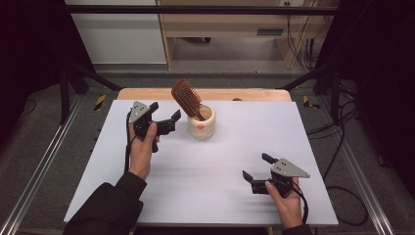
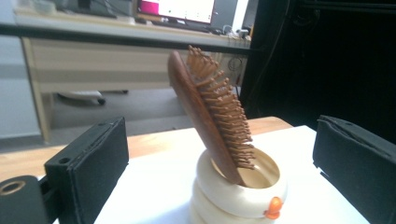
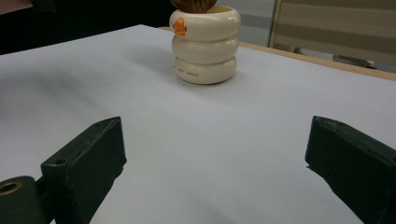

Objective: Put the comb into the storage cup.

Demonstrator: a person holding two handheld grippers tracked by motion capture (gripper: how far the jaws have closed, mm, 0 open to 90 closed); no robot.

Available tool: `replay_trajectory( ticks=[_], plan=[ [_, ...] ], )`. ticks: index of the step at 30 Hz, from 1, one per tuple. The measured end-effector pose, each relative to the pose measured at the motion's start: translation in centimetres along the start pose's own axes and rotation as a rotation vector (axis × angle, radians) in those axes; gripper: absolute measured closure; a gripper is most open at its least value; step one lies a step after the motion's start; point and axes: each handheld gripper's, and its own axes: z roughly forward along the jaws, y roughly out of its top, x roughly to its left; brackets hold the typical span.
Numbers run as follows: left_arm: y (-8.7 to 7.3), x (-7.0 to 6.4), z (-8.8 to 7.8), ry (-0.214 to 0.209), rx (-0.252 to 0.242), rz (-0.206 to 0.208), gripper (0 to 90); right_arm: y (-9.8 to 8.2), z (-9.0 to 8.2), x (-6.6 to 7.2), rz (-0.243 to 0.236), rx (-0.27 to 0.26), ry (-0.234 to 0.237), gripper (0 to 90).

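A brown wooden hairbrush (image 1: 186,98) (image 2: 205,112) stands handle-down in a cream ringed cup (image 1: 201,122) (image 2: 238,191) (image 3: 205,44), its bristled head leaning to the upper left. The cup has a small orange mark on its side. My left gripper (image 1: 165,116) (image 2: 219,168) is open just left of the cup, with the brush between its jaws but apart from them. My right gripper (image 1: 257,167) (image 3: 215,158) stands open near the front right of the sheet, aimed at the cup, with nothing between its jaws.
A white sheet (image 1: 205,166) covers the wooden table (image 1: 147,94). Metal rails run down both sides. A light wooden desk (image 1: 225,24) stands behind the table, and cables (image 1: 342,127) lie on the floor at the right.
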Motion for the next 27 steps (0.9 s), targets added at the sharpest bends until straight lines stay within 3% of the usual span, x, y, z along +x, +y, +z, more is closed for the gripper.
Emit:
replay_trajectory(
  ticks=[5,11,15,19,27],
  plan=[
    [0.0,0.6,-0.9,-0.006,-0.008,-0.018,3.1,0.0,0.0,0.0,0.0,0.001,-0.002,5.2],
    [-0.4,0.8,-2.1,-0.003,-0.005,-0.011,2.8,-0.1,0.0,0.0,-0.004,0.01,0.002,5.2],
    [-0.9,0.5,-3.2,-0.008,-0.016,0.014,2.8,0.0,0.0,0.1,-0.007,0.014,-0.002,5.2],
    [-1.6,0.3,-4.2,0.013,0.012,0.07,2.8,-0.1,0.0,0.1,-0.016,0.015,-0.005,5.2],
    [-2.8,0.9,-6.2,0.013,0.008,0.037,2.8,-0.1,0.1,0.2,-0.019,0.02,-0.006,5.3]
  ],
)
